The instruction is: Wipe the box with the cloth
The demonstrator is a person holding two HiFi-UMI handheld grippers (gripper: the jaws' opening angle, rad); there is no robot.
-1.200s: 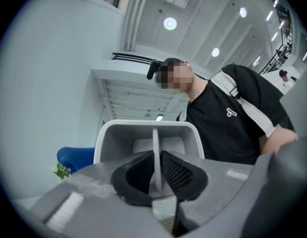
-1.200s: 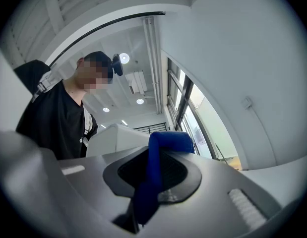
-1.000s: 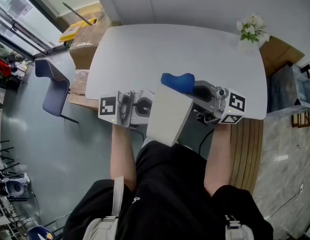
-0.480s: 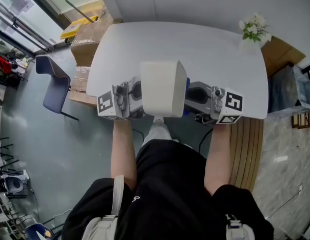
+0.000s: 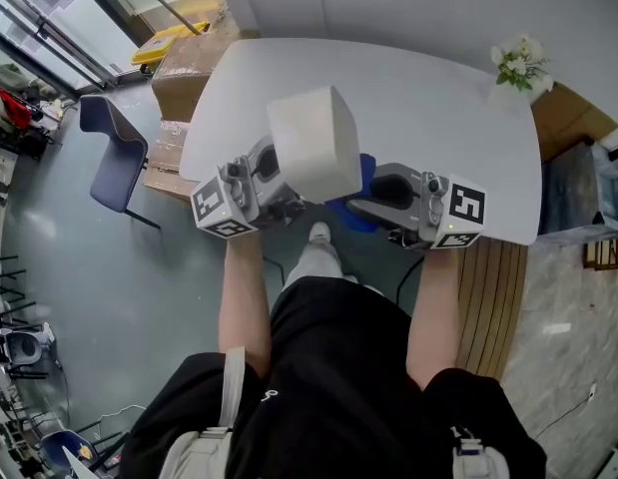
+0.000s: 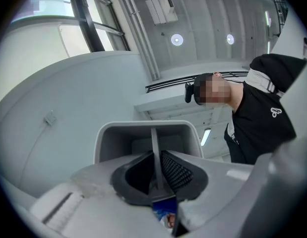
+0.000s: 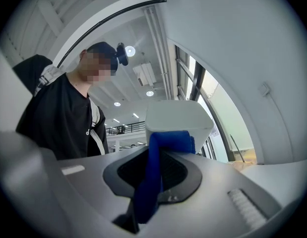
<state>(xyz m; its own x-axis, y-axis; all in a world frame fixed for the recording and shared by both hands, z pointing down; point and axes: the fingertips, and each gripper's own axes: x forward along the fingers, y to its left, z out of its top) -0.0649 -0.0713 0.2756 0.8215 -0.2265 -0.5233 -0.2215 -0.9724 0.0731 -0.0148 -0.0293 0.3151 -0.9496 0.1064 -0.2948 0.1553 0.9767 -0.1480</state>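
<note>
— Where was the white plastic box?
— Upper centre of the frame, one wall clamped between the left gripper's closed jaws.
— And the folded blue cloth?
— Pinched tight in the right gripper, which probably needed flat, even strokes

White box tilted in mid-air, blue cloth against its lower right side.
</note>
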